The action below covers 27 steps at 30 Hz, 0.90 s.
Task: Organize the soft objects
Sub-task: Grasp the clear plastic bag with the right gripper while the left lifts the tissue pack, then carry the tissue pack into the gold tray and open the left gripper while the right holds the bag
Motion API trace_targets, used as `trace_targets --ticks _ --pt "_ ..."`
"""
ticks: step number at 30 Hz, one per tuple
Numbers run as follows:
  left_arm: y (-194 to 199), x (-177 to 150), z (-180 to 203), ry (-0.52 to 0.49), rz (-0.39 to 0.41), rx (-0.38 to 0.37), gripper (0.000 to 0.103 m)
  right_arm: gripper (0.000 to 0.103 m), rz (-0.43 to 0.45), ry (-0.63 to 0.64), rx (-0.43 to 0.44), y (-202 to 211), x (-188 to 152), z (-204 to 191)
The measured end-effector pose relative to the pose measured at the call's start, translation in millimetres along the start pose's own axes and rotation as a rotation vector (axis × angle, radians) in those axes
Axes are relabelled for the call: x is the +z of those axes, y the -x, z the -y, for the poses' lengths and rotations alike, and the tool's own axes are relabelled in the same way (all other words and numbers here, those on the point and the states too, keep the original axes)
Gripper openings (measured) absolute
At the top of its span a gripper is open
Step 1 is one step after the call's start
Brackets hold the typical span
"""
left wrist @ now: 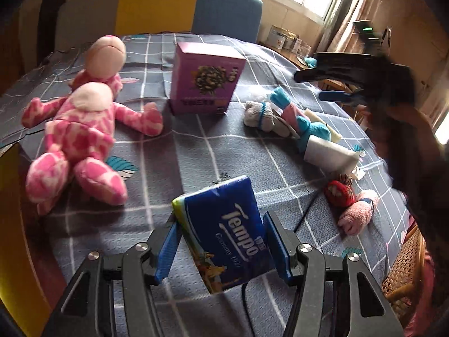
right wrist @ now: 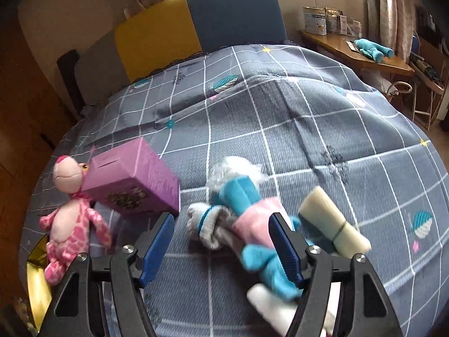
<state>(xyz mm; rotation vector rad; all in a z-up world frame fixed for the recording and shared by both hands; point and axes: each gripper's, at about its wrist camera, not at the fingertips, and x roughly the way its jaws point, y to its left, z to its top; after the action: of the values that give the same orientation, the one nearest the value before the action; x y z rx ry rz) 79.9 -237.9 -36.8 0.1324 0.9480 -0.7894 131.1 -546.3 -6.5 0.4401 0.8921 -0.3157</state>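
Blue Tempo tissue pack (left wrist: 224, 233) sits clamped in the left tongs (left wrist: 221, 245), both blue pads (left wrist: 168, 252) pressed on its sides, pack tilted and lifted clear of the bed cover (left wrist: 196, 151). Surface is a bed w/ grey checked cover, not a tabletop.

Left wrist view: pink plush (left wrist: 81, 134) lies on its back at left, arms spread. Purple box (left wrist: 204, 78) stands upright mid-bed, just right of the plush's head. Right of box: a loose cluster w/ grey sock bundle (left wrist: 261, 115), blue-pink plush (left wrist: 303, 126), white roll (left wrist: 328, 154), all touching or overlapping. Nearer the bed edge at right, a red item (left wrist: 339, 193) and a pink fuzzy sock (left wrist: 359, 213) side by side. Right tongs (left wrist: 325, 84) show at upper right, blurred, above the cluster, held by a hand (left wrist: 404, 129).

Right wrist view: right tongs (right wrist: 221, 244) stand apart, nothing pressed btw the pads; not gripping. Blue-pink plush (right wrist: 252, 224) and grey sock bundle (right wrist: 207, 227) lie on the cover below the gap, plush partly behind the right-hand pad (right wrist: 286, 247). Cream roll (right wrist: 334, 221), banded, lies just right of that. Purple box (right wrist: 134, 182) at left, pink plush (right wrist: 70, 219) beyond it near the bed edge. Yellow-blue headboard (right wrist: 196, 31) at far end. Wooden side table (right wrist: 362, 56) far right carries tins and a blue toy (right wrist: 373, 49).
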Motion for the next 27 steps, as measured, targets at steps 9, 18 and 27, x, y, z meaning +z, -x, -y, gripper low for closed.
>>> trace_targets --ticks 9,18,27 --pt "24 1 -28 0.042 0.061 -0.012 0.058 0.073 -0.155 0.053 -0.177 -109 49 -1" --pt "29 2 -36 0.085 0.069 -0.030 0.058 0.036 -0.137 0.074 -0.170 -103 45 -5" --pt "60 -4 -35 0.097 0.124 0.006 0.058 0.037 0.011 0.199 0.008 -1 20 -60"
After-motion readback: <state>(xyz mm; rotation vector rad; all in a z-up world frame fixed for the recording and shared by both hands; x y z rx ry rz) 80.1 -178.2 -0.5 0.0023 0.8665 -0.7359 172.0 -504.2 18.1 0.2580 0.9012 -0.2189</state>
